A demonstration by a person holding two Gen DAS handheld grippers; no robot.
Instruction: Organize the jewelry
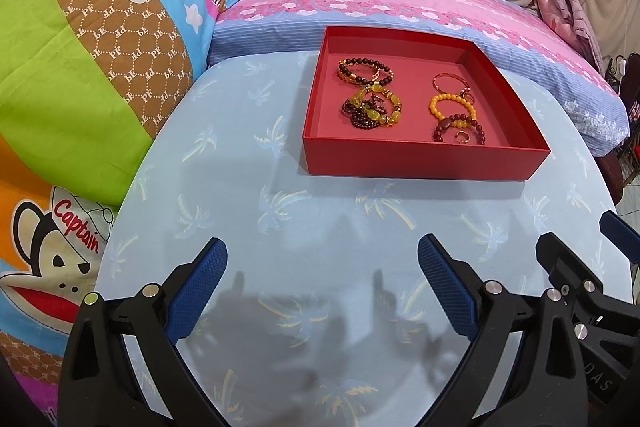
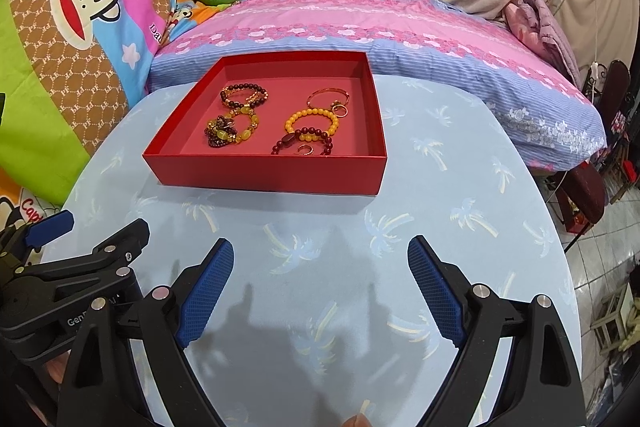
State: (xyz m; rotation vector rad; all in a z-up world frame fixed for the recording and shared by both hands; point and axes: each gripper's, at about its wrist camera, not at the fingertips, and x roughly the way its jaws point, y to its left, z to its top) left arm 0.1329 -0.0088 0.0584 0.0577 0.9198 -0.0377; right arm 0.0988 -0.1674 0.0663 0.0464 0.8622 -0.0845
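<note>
Now both grippers hover low over the palm-print tabletop (image 1: 320, 227), the left gripper (image 1: 322, 263) and the right gripper (image 2: 320, 263) each with jaws wide and holding nothing. Ahead sits the red tray (image 1: 420, 158), bead bracelets (image 1: 372, 105) and a gold bangle (image 2: 328, 95) lying inside.

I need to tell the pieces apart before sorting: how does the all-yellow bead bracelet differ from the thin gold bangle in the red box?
The yellow bead bracelet is a loop of round, opaque yellow-orange beads; the gold bangle is a thin, smooth metal hoop. The bracelet lies nearer the box's front wall, the bangle behind it, towards the back wall. Small rings lie against the bangle's right side. Both lie flat in the right half of the red box.
</note>
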